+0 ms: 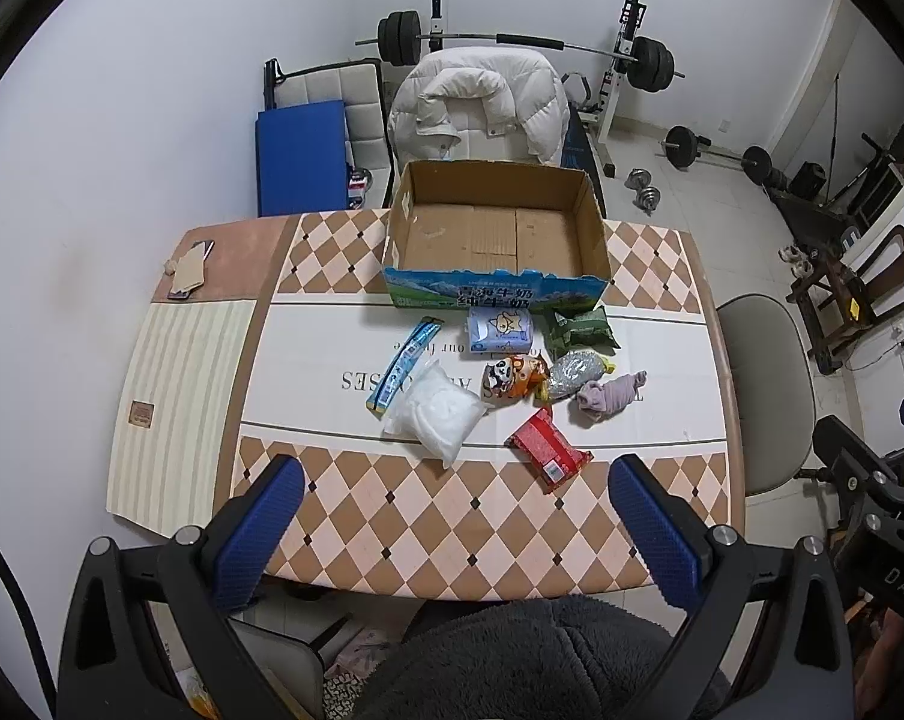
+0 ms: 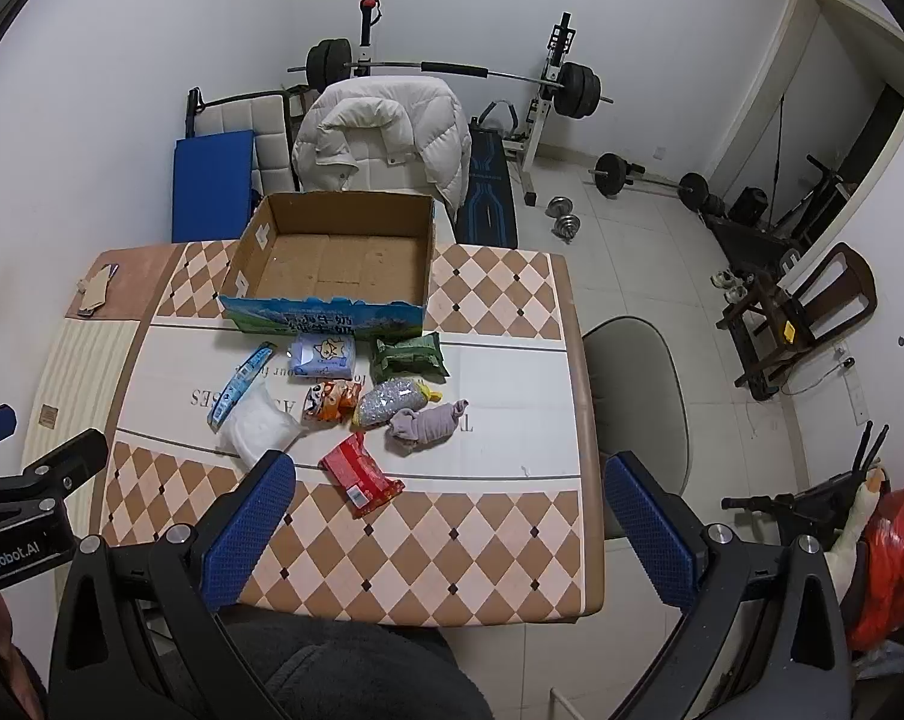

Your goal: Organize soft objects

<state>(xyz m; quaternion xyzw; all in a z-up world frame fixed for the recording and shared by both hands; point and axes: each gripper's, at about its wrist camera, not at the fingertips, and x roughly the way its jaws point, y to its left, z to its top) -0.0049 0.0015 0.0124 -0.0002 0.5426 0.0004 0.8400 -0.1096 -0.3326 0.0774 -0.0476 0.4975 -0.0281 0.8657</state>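
Observation:
An empty cardboard box (image 1: 494, 228) (image 2: 332, 258) with a blue printed front stands at the far side of the table. In front of it lie several soft items: a white plastic bag (image 1: 437, 414) (image 2: 260, 427), a red packet (image 1: 548, 450) (image 2: 361, 473), a purple sock bundle (image 1: 609, 396) (image 2: 425, 425), an orange panda packet (image 1: 515, 377) (image 2: 331, 399), a silvery pouch (image 1: 575, 373) (image 2: 392, 401), a green pack (image 1: 579, 329) (image 2: 407, 354), a tissue pack (image 1: 500, 330) (image 2: 323, 355) and a blue strip (image 1: 404, 365) (image 2: 239, 385). My left gripper (image 1: 457, 483) and right gripper (image 2: 446, 480) hang open above the near table edge, holding nothing.
The table (image 1: 392, 516) wears a checkered cloth. A white jacket drapes over a chair (image 1: 482, 105) behind the box. A grey chair (image 2: 638, 396) stands at the right side. Weight bench, barbells (image 2: 452, 69) and dumbbells fill the room behind. A phone and card (image 1: 189, 270) lie far left.

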